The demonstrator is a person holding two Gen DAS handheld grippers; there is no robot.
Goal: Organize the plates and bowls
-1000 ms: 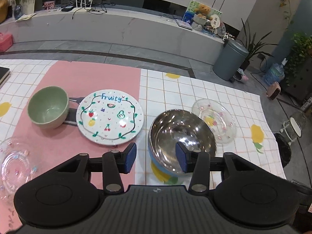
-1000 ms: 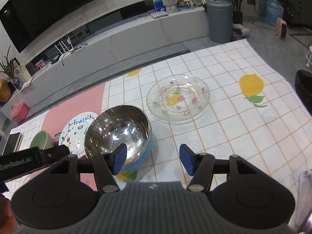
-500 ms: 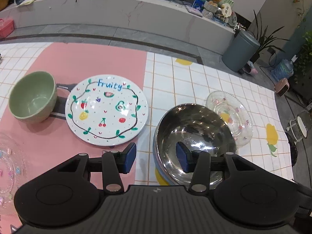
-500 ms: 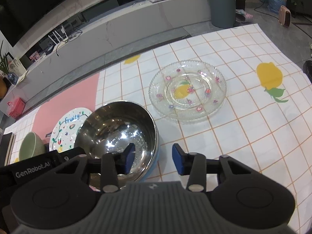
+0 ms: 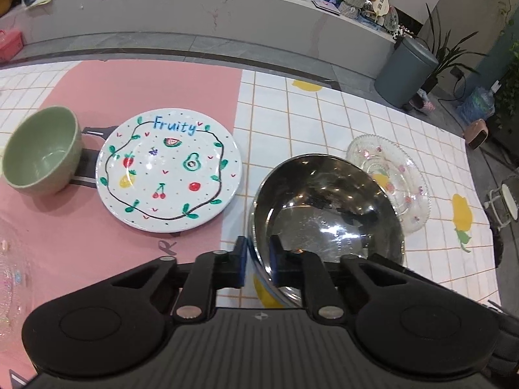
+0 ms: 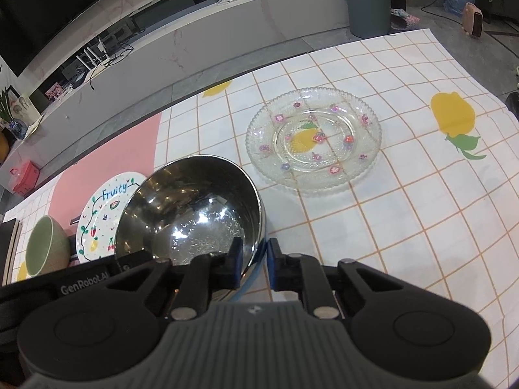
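Your left claw (image 5: 258, 264) and right claw (image 6: 253, 264) have just closed on the steel bowl's (image 5: 327, 207) rim, ready for lifting.

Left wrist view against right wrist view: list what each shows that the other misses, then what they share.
Only the left wrist view shows the left gripper clamped on the steel bowl's rim, and the edge of a second glass plate at far left.

Only the right wrist view shows the right gripper clamped on that rim, and the television.

Both show the steel bowl, the Fruity plate, the green bowl, the flowered glass plate and the grey bin.
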